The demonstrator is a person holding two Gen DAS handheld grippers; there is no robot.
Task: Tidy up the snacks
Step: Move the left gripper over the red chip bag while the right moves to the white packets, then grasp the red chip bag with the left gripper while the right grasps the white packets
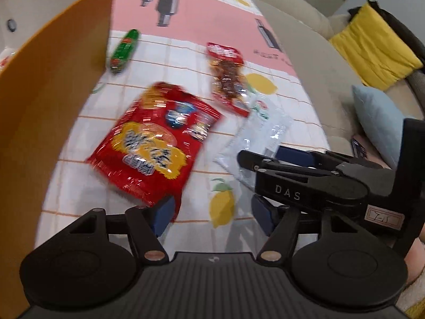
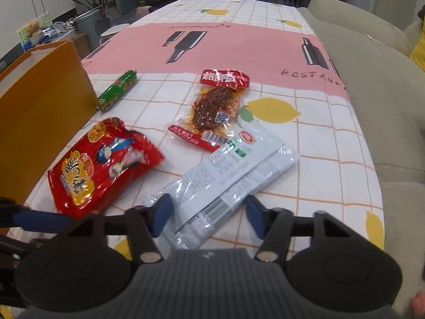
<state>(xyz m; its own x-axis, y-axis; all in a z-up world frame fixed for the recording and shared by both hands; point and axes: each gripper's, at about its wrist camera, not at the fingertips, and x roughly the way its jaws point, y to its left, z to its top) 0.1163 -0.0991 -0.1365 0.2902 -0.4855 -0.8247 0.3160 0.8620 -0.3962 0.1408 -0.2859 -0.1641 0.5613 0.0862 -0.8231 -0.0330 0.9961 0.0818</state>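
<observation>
Right gripper [image 2: 207, 218], jaws wide and holding nothing, straddles the near end of the pale crinkly plastic snack packet [image 2: 225, 178] lying flat on the lemon-print tablecloth [image 2: 318, 159]: probably light, limp, slippery, best pinched at that end; left gripper [image 1: 212, 216] likewise open, empty.

open tablecloth [image 2: 313, 159] toward the right edge and far end. blocked at the left edge by the orange box [image 2: 39, 111]; mid-table crowded with red bag [image 2: 101, 164], white packet [image 2: 225, 183], clear pouch [image 2: 215, 111], green stick [image 2: 117, 90].
</observation>
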